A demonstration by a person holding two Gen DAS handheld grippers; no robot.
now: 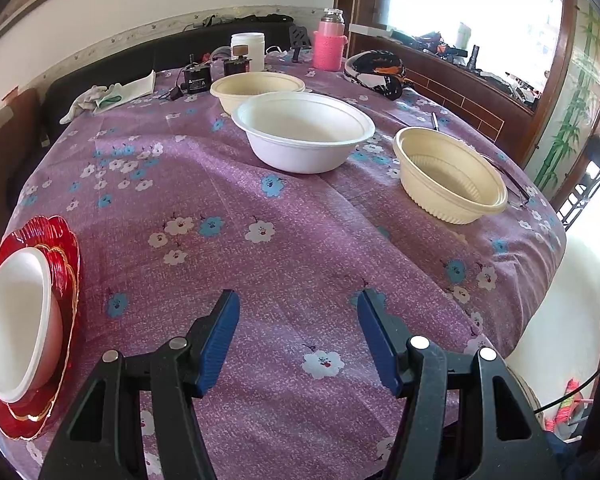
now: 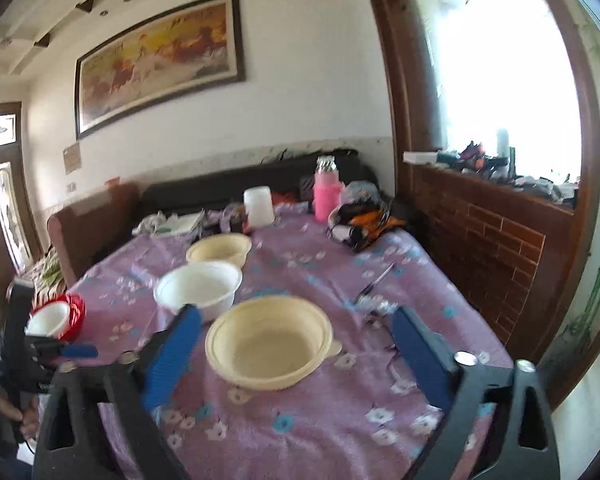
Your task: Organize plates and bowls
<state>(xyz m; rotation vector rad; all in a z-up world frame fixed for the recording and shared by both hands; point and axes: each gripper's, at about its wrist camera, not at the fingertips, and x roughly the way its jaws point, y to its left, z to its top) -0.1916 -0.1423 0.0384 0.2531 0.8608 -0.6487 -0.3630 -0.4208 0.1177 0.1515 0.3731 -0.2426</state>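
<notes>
Right wrist view: the right gripper [image 2: 296,344] was held unclenched over the nearest cream bowl [image 2: 269,347], judged next to be grasped by its rim.

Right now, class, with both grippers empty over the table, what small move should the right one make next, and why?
Probably ease the right gripper forward and down onto the near cream bowl. Its jaws stand open with nothing between the pads, and that bowl sits loose on the tablecloth just ahead, apart from the white bowl behind it, so its rim is free to grip.
</notes>
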